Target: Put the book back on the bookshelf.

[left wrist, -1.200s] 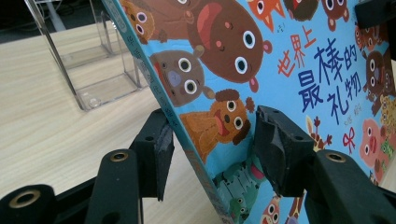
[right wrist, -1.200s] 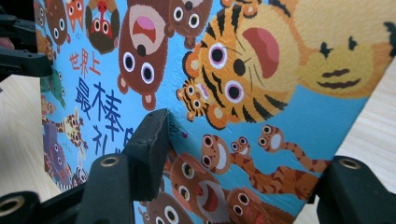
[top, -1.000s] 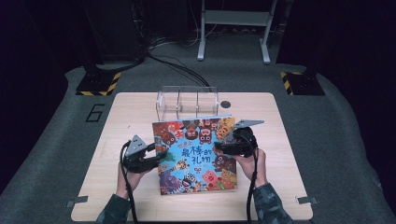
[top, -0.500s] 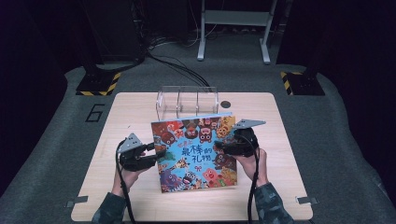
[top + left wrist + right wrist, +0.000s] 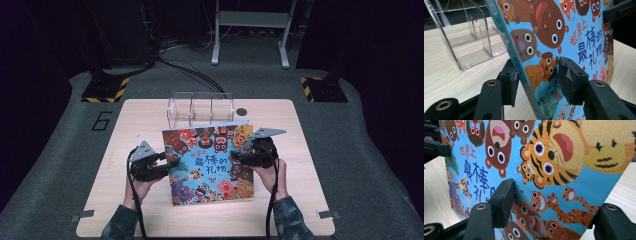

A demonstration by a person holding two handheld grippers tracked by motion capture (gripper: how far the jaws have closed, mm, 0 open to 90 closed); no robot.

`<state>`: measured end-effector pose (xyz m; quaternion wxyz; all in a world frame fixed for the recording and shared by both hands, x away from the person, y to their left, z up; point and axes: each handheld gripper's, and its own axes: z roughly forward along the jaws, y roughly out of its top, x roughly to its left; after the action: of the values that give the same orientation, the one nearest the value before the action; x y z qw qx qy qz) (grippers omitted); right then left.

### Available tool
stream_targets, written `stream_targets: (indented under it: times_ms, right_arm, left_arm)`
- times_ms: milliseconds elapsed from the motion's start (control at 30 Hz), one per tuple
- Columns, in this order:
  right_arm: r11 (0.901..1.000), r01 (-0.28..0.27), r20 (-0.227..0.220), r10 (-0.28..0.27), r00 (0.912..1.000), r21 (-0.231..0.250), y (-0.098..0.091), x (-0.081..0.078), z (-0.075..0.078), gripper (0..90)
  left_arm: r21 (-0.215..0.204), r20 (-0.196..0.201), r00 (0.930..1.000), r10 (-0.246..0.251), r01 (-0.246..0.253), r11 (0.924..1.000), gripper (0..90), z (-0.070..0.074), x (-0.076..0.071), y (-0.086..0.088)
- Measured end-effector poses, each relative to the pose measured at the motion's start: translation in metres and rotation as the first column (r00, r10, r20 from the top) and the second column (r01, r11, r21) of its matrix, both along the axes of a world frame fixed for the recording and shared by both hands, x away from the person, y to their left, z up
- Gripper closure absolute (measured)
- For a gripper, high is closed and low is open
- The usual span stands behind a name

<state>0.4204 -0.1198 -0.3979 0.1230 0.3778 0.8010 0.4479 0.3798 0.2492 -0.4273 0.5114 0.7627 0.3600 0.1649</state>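
1. Dark room, pale wooden counter (image 5: 125, 200), clear acrylic rack (image 5: 200, 107) at back.
2. Picture book (image 5: 210, 165) tilted up mid-counter; right hand-held gripper (image 5: 240, 159) clamped on it, left hand-held gripper (image 5: 172, 164) just been closing round the spine edge, not quite pinching.
3. Probably next: firm up left grip, then slot into rack.

Light wooden table (image 5: 135, 120) stands centre frame on grey floor. Clear acrylic divider rack (image 5: 200, 109) stands on it at upper centre. Small dark round mark (image 5: 242, 111) sits just right of the rack. Picture book (image 5: 210, 162) rests lower edge on the tabletop at centre.
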Motion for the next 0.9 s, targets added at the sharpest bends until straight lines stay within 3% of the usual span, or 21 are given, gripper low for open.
stream_targets:
  times_ms: [300,433,533,600,733,767,900]
  right_arm:
    - [1.0000,-0.002,-0.003,0.002,1.0000,0.002,-0.003,0.001,0.000,39.2]
    - [1.0000,0.001,0.046,-0.001,0.9989,-0.003,-0.001,-0.004,0.005,39.3]
    - [0.9994,-0.009,0.096,0.012,0.9953,-0.032,0.002,-0.007,0.011,39.8]
    - [0.9990,-0.022,0.106,0.026,0.9941,-0.039,0.002,-0.006,0.012,39.8]
    - [0.9990,-0.026,0.113,0.030,0.9931,-0.037,0.002,-0.006,0.012,39.7]
    - [0.9990,-0.027,0.113,0.031,0.9931,-0.037,0.002,-0.006,0.012,39.8]
    - [0.9993,-0.021,0.121,0.025,0.9923,-0.032,0.002,-0.007,0.011,39.9]
  left_arm:
    - [0.011,0.077,0.9970,-0.014,0.013,0.9999,56.8,0.004,-0.005,0.003]
    - [0.030,0.131,0.9913,0.006,-0.010,0.9995,58.6,0.007,-0.008,0.003]
    - [0.037,0.169,0.9853,0.022,-0.029,0.9989,61.3,0.008,-0.011,0.003]
    - [0.050,0.165,0.9863,0.008,-0.016,0.9986,62.0,0.010,-0.010,0.005]
    - [-0.001,0.146,0.9890,-0.025,0.025,0.9997,60.9,0.008,-0.005,0.009]
    - [-0.021,0.123,0.9914,-0.044,0.047,0.9987,57.9,0.008,-0.003,0.010]
    - [-0.059,0.110,0.9927,-0.049,0.056,0.9967,50.1,0.008,0.003,0.007]
